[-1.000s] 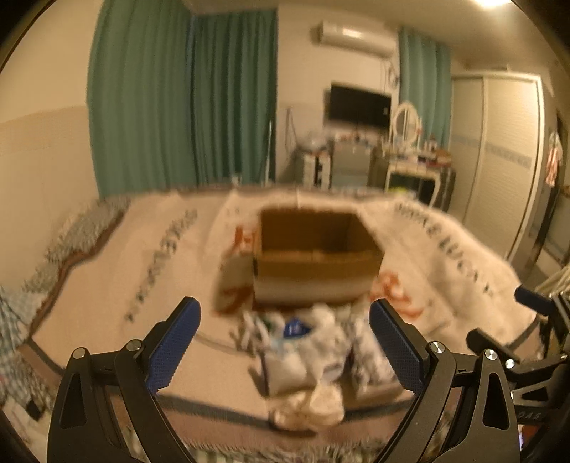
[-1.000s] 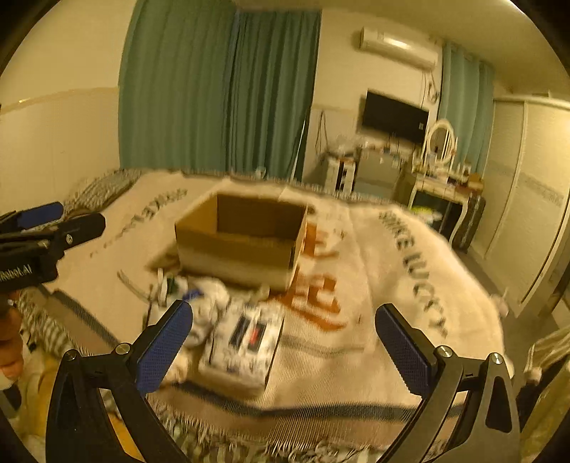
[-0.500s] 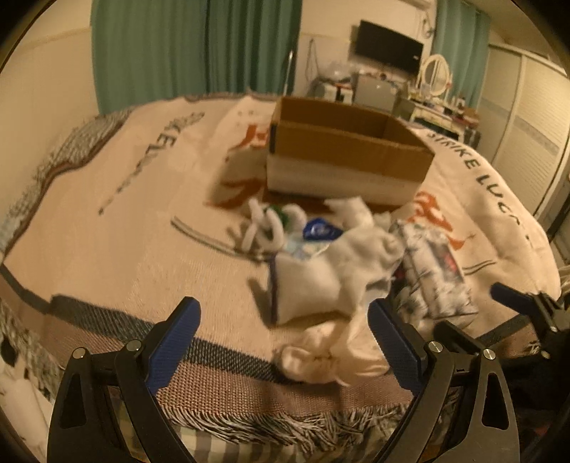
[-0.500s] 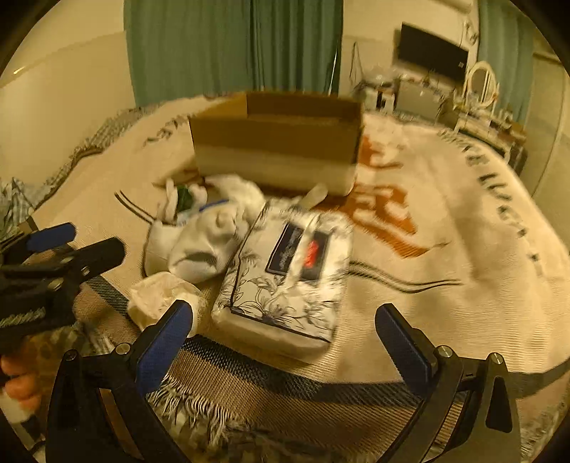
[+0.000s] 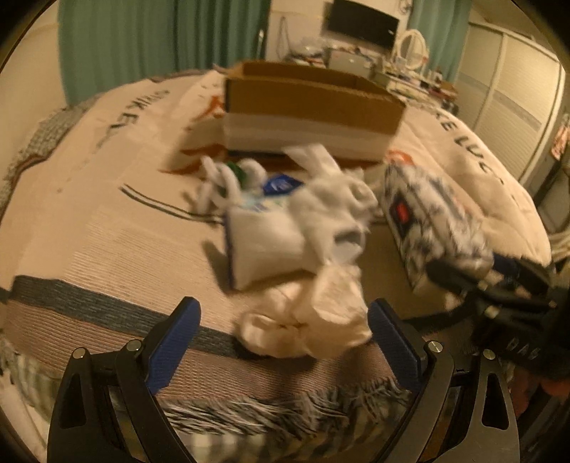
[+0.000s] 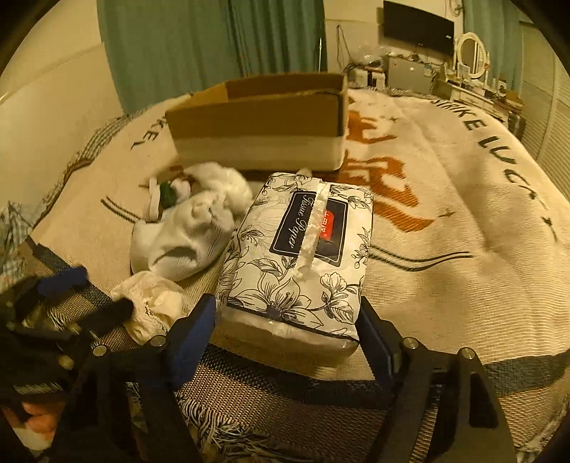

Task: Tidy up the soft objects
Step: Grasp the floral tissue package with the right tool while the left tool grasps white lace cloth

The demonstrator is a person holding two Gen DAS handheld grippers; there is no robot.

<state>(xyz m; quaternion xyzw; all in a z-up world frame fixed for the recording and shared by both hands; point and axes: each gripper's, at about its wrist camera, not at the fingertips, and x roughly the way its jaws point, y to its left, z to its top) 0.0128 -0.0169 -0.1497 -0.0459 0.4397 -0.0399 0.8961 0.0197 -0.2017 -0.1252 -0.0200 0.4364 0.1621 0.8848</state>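
Note:
A flower-printed tissue paper pack [image 6: 299, 260] lies on the bed blanket; it also shows in the left wrist view [image 5: 434, 220]. My right gripper [image 6: 286, 310] is open, its fingers on either side of the pack's near end. A crumpled cream cloth [image 5: 306, 320] lies near the blanket's front edge, between the open fingers of my left gripper [image 5: 281, 320]; it also shows in the right wrist view [image 6: 153, 302]. White socks [image 5: 295, 228] and small white items lie behind it. An open cardboard box [image 5: 310, 110] stands further back.
The woven blanket [image 6: 463, 213] with lettering covers the bed, its fringe at the front edge [image 5: 285, 409]. Green curtains [image 6: 213, 42], a TV [image 6: 416, 21] and a dresser are far behind. My right gripper shows at the right of the left wrist view [image 5: 506, 285].
Both grippers have moved forward and down toward the bed. The right one now brackets the tissue pack; the left one now brackets the cream cloth. Both stay open.

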